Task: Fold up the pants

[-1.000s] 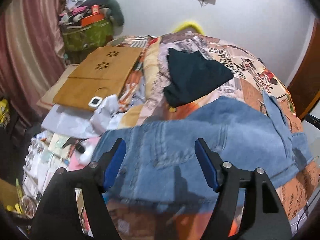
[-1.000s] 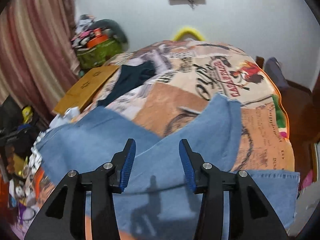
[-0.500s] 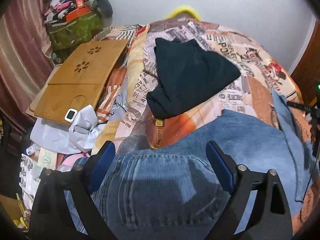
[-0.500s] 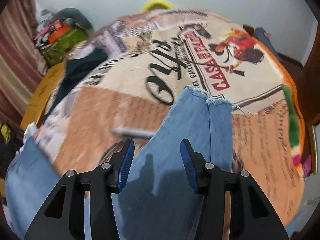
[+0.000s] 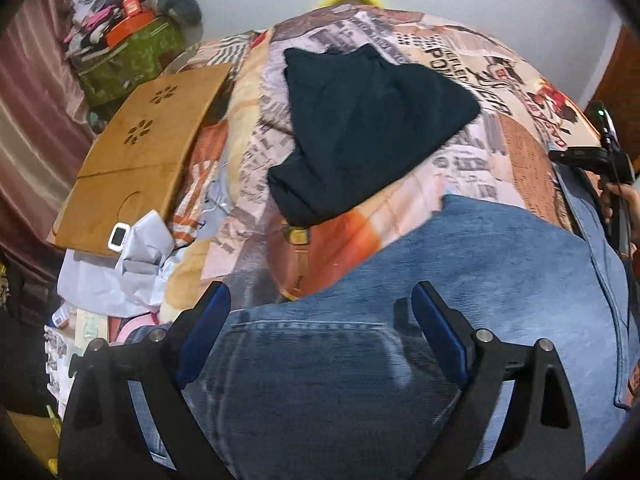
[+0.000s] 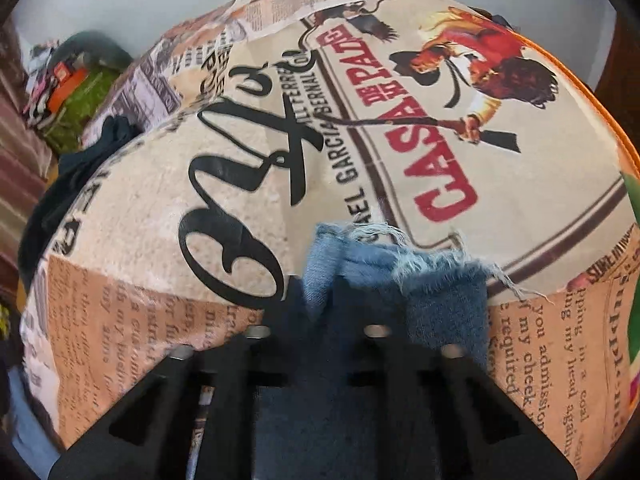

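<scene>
While the blue denim pants [image 5: 460, 320] lie spread over the near part of the bed, their frayed hem [image 6: 400, 256] is bunched up and pinched in the right gripper [image 6: 320, 292], whose jaws have just been closing and now stand together on the cloth. The denim is a faded, washed blue with pale stitched seams, and white loose threads hang from the cut edge of the leg. The left gripper [image 5: 320, 328] hangs over the seat part of the pants with its blue-padded fingers [image 5: 208, 320] wide apart; the cloth lies under them, and nothing is pressed between them.

Under the pants is a soft blanket [image 6: 400, 140] printed with newspaper text, red letters and a rider figure. Farther up the bed, well apart from the denim, lies a dark folded garment [image 5: 368, 128], matte and smooth. At the left edge of the bed rests a flat wooden tray [image 5: 140, 148] with flower-shaped cutouts, and a small white device [image 5: 119, 235] sits on its near corner, beside crumpled pale cloth [image 5: 132, 264]. In the far left corner a green box [image 5: 128, 56] is heaped with an orange pack and other small things that are too blurred to tell.
</scene>
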`<state>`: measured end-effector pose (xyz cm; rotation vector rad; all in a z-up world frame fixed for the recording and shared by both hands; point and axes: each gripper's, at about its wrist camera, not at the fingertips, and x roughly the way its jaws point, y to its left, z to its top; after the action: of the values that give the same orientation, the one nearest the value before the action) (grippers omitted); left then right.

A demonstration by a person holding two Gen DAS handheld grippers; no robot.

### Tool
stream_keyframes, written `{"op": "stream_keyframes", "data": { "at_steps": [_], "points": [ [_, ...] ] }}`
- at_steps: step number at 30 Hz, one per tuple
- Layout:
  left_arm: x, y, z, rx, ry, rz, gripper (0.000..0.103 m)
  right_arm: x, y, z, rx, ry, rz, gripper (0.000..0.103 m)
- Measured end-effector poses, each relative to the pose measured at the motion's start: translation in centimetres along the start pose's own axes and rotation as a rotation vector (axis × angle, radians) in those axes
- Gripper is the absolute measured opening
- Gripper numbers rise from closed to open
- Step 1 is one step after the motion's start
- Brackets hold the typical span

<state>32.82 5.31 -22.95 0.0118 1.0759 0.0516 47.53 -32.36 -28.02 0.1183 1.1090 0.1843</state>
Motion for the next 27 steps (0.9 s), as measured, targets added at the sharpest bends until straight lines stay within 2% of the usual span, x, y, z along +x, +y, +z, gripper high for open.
{"op": "stream_keyframes", "data": {
  "at_steps": [2,5,8,9,13,17,20,22,27],
  "points": [
    [-0.5,-1.1,-0.1,0.021,-0.002,-0.011,0.092,-1.2,-0.2,-0.4,0.007,-0.021,0.001,0.006],
    [-1.4,-2.9,-0.4,0.054,-0.005,-0.026,0.092,-5.2,-1.1,-1.1,0.017,-0.105,0.022,0.006],
    [-2.2,-4.8,-0.7,0.069,0.001,-0.047,0.092,-11.1,-2.9,-2.1,0.032,-0.187,0.05,0.006],
    [-2.4,-5.5,-0.9,0.072,0.002,-0.051,0.092,-14.1,-4.0,-2.6,0.044,-0.239,0.044,0.006],
    [-3.3,-8.2,-1.5,0.068,0.012,-0.108,0.094,-22.4,-7.4,-3.9,0.102,-0.368,0.069,0.006],
    [-3.5,-10.9,-2.3,0.091,0.035,-0.132,0.094,-31.2,-10.7,-6.8,0.126,-0.483,0.065,0.006],
    [-3.5,-13.2,-3.3,0.132,0.052,-0.132,0.094,-34.2,-12.0,-7.9,0.141,-0.529,0.072,0.006],
    [-4.0,-14.7,-4.0,0.161,0.04,-0.135,0.094,-35.4,-12.6,-9.5,0.136,-0.529,0.064,0.006],
    [-4.5,-16.5,-5.2,0.18,0.048,-0.157,0.094,-33.2,-12.6,-12.3,0.108,-0.461,0.007,0.006]
  ]
}}
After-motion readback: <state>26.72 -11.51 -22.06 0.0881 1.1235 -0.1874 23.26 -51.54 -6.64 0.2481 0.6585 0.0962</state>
